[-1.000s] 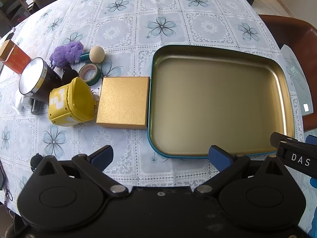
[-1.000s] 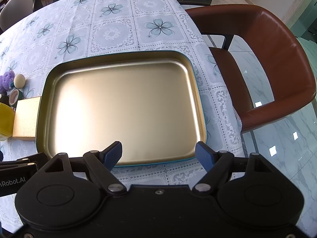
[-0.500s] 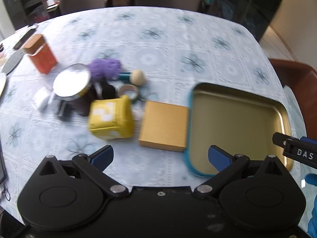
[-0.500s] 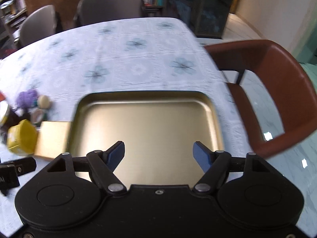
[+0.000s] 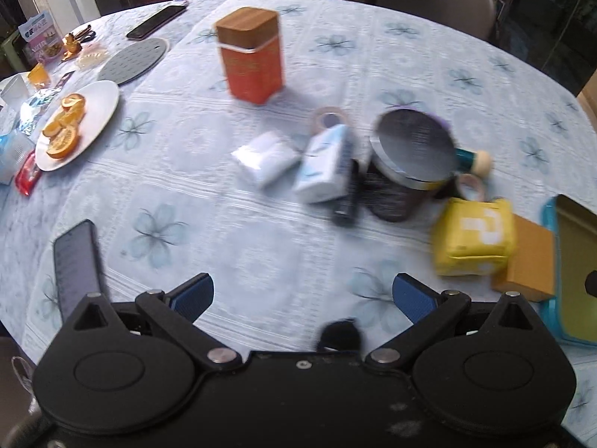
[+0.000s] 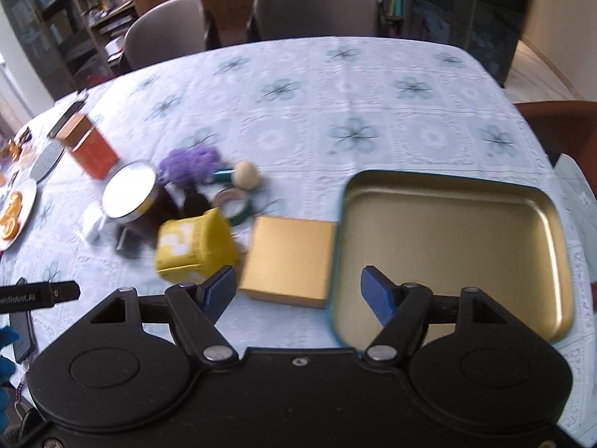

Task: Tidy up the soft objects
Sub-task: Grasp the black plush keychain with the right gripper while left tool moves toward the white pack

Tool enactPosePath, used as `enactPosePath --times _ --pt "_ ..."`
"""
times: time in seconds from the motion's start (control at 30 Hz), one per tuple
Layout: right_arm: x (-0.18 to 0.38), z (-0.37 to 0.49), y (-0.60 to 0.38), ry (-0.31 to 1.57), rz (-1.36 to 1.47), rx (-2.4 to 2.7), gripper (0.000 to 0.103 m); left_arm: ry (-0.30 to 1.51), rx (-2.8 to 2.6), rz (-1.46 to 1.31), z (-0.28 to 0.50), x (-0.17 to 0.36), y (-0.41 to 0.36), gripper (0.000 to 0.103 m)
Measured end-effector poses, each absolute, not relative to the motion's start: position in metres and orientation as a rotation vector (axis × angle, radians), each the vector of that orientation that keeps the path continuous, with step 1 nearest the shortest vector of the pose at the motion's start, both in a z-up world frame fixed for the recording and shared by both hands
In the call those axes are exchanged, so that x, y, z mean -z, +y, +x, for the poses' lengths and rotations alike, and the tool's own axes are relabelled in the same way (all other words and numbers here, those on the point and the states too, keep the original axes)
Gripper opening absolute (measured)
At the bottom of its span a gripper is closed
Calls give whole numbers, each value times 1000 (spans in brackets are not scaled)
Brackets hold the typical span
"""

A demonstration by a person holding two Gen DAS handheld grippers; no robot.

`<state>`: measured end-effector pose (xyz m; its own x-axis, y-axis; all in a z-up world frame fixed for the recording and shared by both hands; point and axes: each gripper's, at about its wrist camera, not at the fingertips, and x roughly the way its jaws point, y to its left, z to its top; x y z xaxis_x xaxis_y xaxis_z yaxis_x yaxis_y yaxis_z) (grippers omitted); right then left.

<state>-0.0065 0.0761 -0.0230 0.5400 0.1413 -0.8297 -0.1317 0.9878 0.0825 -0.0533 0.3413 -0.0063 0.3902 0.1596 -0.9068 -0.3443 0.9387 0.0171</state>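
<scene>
A yellow plush cube with a white question mark sits left of a gold box. A purple fluffy toy lies behind a dark tin with a silver lid. An empty gold tray with a teal rim lies at the right. My left gripper is open and empty over bare tablecloth, left of the cube. My right gripper is open and empty, above the gold box's near edge.
An orange tin with a wooden lid, white packets, tape rolls, a small black bottle, a phone and a plate of orange slices lie on the table. Chairs stand at the far side.
Both grippers have swung left and tilted up. The left view now shows the table's left side, with the tray at its right edge. Both stay open and empty.
</scene>
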Motion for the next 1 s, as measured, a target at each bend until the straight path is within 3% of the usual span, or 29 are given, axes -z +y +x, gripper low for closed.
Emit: enactPosePath --times 0.23,0.33,0.4,1.0 --pt "56 -9 156 1095 -38 -316 68 1170 -391 -209 -48 32 411 102" --pt "73 -15 184 1164 -51 -372 60 1213 -365 -219 -44 47 426 102" --pt "81 -21 201 1191 -61 -411 60 1227 -345 -213 -42 54 432 97" --pt "122 -33 268 1273 -148 -481 60 1221 -238 -169 -30 58 440 93"
